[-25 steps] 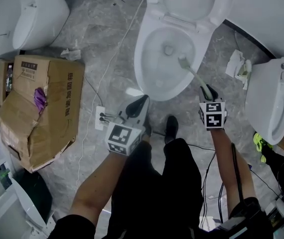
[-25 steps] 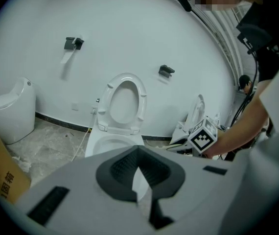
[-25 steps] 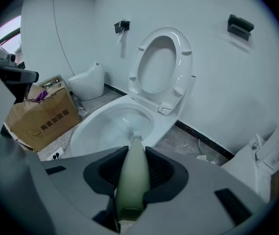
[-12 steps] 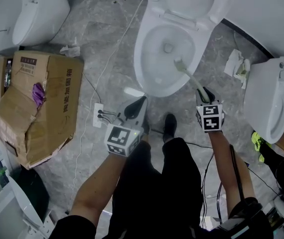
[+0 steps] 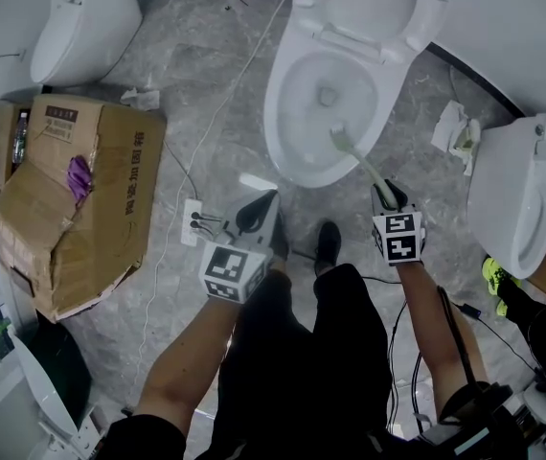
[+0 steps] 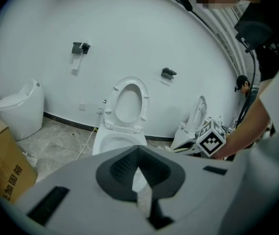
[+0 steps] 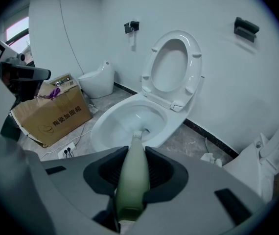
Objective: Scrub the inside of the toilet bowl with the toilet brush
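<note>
The white toilet [image 5: 292,75] stands ahead with its seat and lid raised. A pale green toilet brush [image 5: 354,158] slants into the bowl, its head against the near right inner wall. My right gripper [image 5: 386,196] is shut on the brush handle [image 7: 131,180], just outside the bowl's near right rim; in the right gripper view the white brush head [image 7: 137,134] lies low in the bowl [image 7: 115,124]. My left gripper [image 5: 259,213] hovers over the floor in front of the toilet, shut, with nothing in it. In the left gripper view the left gripper [image 6: 138,169] points at the toilet [image 6: 109,144].
A torn cardboard box [image 5: 72,199] sits at the left. A power strip [image 5: 194,224] with a white cable lies on the floor near the left gripper. Another toilet [image 5: 517,199] stands at the right with crumpled paper [image 5: 455,127] beside it. A small white toilet [image 5: 86,22] is far left.
The brush head has slid from the bowl's right side toward its near wall, and my right gripper has drawn slightly back and left. The left gripper has barely moved.
</note>
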Available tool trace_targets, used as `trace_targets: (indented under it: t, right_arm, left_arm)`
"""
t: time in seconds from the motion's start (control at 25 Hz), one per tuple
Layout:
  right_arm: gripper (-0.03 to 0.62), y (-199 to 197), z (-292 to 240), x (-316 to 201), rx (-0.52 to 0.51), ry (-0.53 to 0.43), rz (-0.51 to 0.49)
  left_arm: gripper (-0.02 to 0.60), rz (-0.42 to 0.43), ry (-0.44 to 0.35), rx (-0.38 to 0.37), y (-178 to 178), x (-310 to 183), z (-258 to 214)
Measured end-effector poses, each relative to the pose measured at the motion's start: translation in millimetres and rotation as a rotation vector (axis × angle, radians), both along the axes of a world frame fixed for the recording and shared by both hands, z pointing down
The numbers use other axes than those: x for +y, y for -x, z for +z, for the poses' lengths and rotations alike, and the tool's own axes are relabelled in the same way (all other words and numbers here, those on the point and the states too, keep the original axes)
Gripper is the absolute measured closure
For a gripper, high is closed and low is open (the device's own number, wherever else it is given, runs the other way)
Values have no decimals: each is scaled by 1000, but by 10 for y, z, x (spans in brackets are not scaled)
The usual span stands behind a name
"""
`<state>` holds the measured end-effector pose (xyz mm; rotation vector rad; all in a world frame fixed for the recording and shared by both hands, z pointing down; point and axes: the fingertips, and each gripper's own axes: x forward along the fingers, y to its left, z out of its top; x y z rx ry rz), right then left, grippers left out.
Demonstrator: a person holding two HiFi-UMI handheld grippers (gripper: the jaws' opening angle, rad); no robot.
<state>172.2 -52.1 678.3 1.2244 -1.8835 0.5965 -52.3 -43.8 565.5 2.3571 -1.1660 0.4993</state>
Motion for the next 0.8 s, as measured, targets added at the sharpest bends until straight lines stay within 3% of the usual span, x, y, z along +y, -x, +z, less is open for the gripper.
trace_targets:
  t: [0.8]
  right_arm:
    - [482,595,-78,389,-50,43,-109]
  left_arm:
    - [572,-48,-15,-4,194,206,-182]
